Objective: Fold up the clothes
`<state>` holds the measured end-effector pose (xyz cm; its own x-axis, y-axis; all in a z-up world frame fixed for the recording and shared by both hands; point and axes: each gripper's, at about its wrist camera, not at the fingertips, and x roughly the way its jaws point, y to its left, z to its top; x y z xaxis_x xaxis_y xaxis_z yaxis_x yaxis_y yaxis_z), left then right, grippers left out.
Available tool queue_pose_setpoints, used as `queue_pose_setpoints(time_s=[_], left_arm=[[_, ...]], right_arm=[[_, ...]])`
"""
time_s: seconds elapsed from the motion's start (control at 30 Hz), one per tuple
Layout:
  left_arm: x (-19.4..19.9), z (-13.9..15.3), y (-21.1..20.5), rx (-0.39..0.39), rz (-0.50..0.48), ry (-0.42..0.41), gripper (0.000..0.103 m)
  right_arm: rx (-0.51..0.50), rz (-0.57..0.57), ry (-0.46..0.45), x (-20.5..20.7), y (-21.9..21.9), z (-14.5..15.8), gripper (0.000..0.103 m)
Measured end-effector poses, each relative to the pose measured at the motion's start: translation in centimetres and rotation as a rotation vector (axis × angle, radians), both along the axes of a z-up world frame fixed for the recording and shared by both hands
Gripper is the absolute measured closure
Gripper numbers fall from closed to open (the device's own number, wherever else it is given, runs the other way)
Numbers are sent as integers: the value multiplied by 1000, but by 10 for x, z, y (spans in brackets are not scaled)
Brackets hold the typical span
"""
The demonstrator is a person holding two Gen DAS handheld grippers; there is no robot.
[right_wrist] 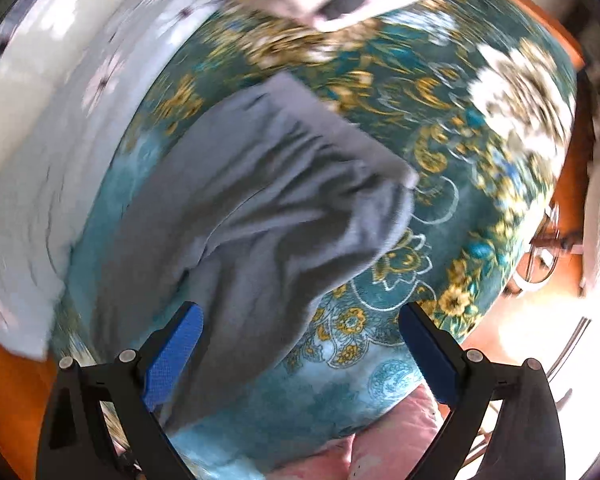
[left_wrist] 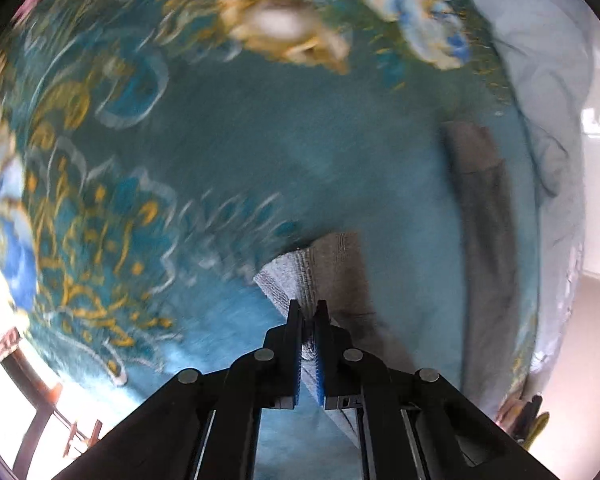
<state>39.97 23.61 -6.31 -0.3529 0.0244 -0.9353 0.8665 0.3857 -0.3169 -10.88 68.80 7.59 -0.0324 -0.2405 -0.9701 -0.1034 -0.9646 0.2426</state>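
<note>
A grey garment (right_wrist: 259,208) lies rumpled on a teal floral bedspread (right_wrist: 440,152). In the left wrist view my left gripper (left_wrist: 308,312) is shut on a ribbed edge of the grey garment (left_wrist: 295,276), lifted above the bedspread (left_wrist: 227,148). In the right wrist view my right gripper (right_wrist: 300,320) is open and empty, its blue pads (right_wrist: 175,352) spread wide just above the garment's near part. Both views are motion-blurred.
A pale floral sheet (right_wrist: 47,184) lies bunched along the bed's left side and shows at the right of the left wrist view (left_wrist: 548,92). A pink pillow (right_wrist: 380,448) sits at the near edge. Orange wooden floor (right_wrist: 7,392) and a metal rack (right_wrist: 540,256) flank the bed.
</note>
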Motion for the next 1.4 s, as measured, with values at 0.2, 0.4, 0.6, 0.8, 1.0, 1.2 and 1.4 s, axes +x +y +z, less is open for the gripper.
queue_pose_setpoints(time_s=[0.2, 0.4, 0.6, 0.8, 1.0, 1.2, 1.4], left_arm=[[-19, 21, -19, 29, -16, -10, 97], [-40, 44, -26, 36, -69, -59, 97], [-54, 70, -28, 1, -122, -105, 97], [-66, 82, -37, -27, -88, -139, 97], [-75, 97, -33, -54, -51, -164, 97], [-72, 124, -37, -118, 36, -119, 97], [-53, 155, -54, -212, 22, -80, 97]], right_arm=[[-100, -267, -59, -1, 57, -34, 29], [-222, -379, -71, -13, 77, -73, 30], [-264, -473, -121, -22, 99, -122, 46], [-294, -518, -152, -39, 113, -160, 52], [-329, -539, -191, -52, 110, -186, 62], [-313, -473, -176, -70, 103, -165, 97], [-332, -417, -123, -79, 115, -117, 99]])
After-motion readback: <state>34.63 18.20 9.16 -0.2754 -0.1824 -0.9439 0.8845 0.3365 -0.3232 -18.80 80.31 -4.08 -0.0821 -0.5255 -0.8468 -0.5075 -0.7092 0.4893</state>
